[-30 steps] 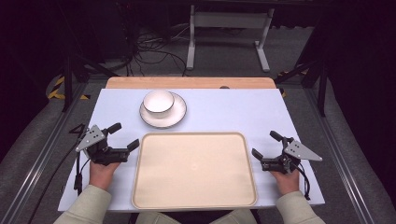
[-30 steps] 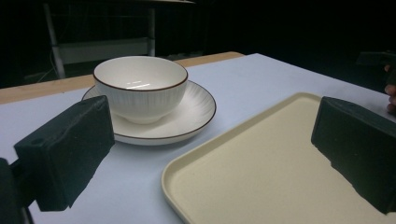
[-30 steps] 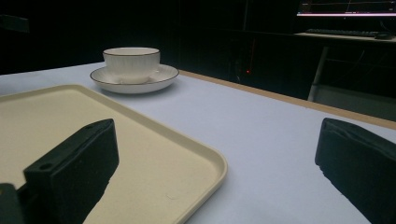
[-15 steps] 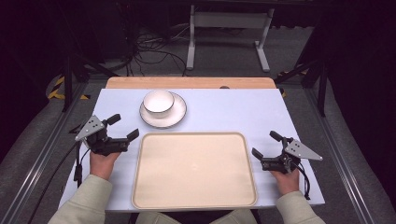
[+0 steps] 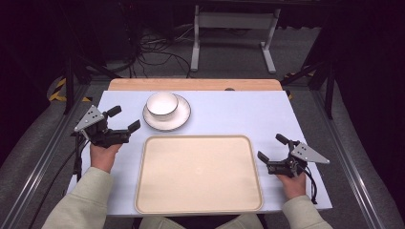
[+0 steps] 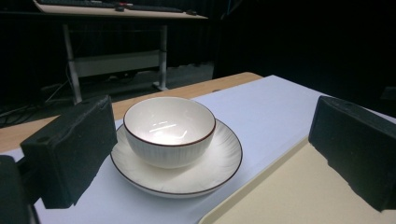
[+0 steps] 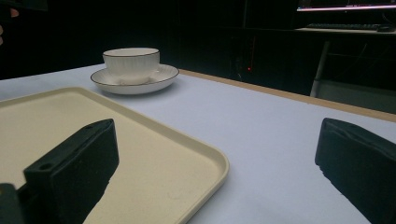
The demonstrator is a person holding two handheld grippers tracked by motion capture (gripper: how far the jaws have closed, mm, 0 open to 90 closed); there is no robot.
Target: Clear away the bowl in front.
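Where the high view looks down, the left gripper (image 5: 125,119) hangs wide open and empty, aimed at the round white bowl (image 5: 162,105), which sits upright on a white ribbed saucer (image 5: 167,122) behind the flat cream plastic tray (image 5: 198,206). The right gripper (image 5: 270,147) rests low, wide open, empty.

In the left gripper view, the bowl (image 6: 168,130) stands between the jaws, farther off.

In the right gripper view, the bowl (image 7: 131,61) is far away.

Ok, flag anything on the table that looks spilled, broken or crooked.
Nothing stands out. The bowl sits upright and empty on its plate, with no chips or cracks visible, and the tray lies flat and bare. The left claw is open near the bowl.
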